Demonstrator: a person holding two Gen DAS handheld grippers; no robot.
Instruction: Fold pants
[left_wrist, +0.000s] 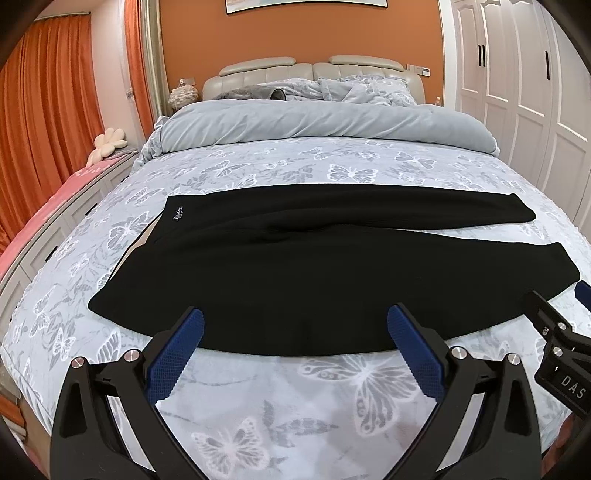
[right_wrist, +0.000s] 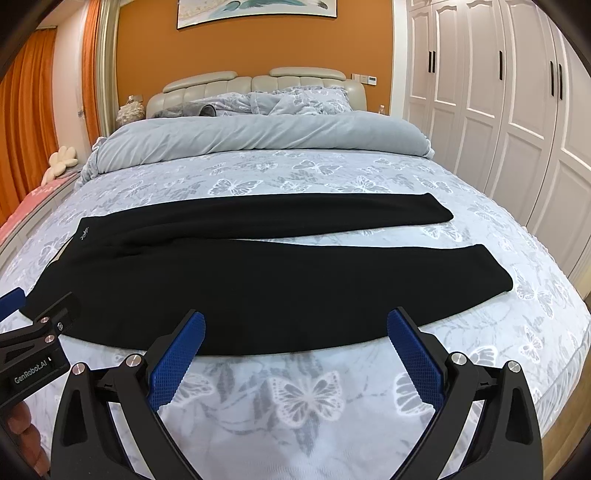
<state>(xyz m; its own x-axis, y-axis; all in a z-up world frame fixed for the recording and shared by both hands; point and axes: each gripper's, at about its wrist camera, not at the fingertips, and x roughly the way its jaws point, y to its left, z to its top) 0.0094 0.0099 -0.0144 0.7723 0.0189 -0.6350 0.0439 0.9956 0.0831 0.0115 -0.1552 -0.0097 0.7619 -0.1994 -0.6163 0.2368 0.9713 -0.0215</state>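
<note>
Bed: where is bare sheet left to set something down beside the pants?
Free: the sheet between duvet and pants, and the near strip by the tools. Only a thin wedge shows between the legs.

near bedspread (left_wrist: 303, 398) bare | duvet roll (left_wrist: 325, 123) blocks far side

Waistband logo (left_wrist: 180, 218) on pants (left_wrist: 295, 266) too small to read – right gripper (left_wrist: 576, 310) cut by frame edge (one blue pad showing), wall picture (right_wrist: 255, 9) cropped at top
</note>
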